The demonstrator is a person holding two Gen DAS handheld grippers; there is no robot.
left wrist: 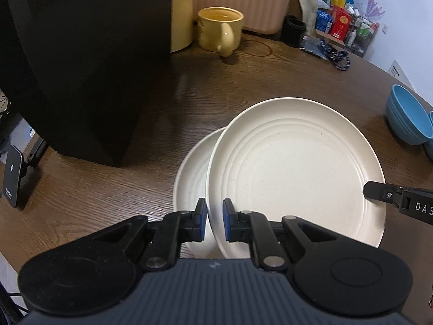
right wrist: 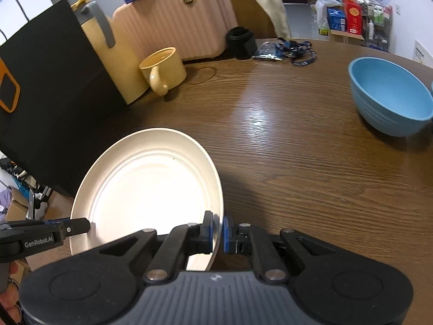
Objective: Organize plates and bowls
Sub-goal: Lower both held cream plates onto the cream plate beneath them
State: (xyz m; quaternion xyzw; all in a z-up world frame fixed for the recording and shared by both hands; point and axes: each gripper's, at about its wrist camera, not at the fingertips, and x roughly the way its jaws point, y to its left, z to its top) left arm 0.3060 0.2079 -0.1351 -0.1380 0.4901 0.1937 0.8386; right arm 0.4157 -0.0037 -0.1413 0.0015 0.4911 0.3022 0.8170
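Both the left gripper [left wrist: 214,218] and right gripper [right wrist: 217,231] pinch the top white plate [left wrist: 295,173], which sits over another plate [left wrist: 190,178].

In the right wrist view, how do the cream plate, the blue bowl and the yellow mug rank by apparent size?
1. cream plate, though it is nearest the camera
2. blue bowl
3. yellow mug, farthest away, so true size is unsure

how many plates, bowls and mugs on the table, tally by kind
cream plates: 2, top plate held by both tongs, lower plate beneath it
blue bowls: 1 whole, plus a second blue rim at the frame edge
yellow mugs: 1
total: 4 fully seen
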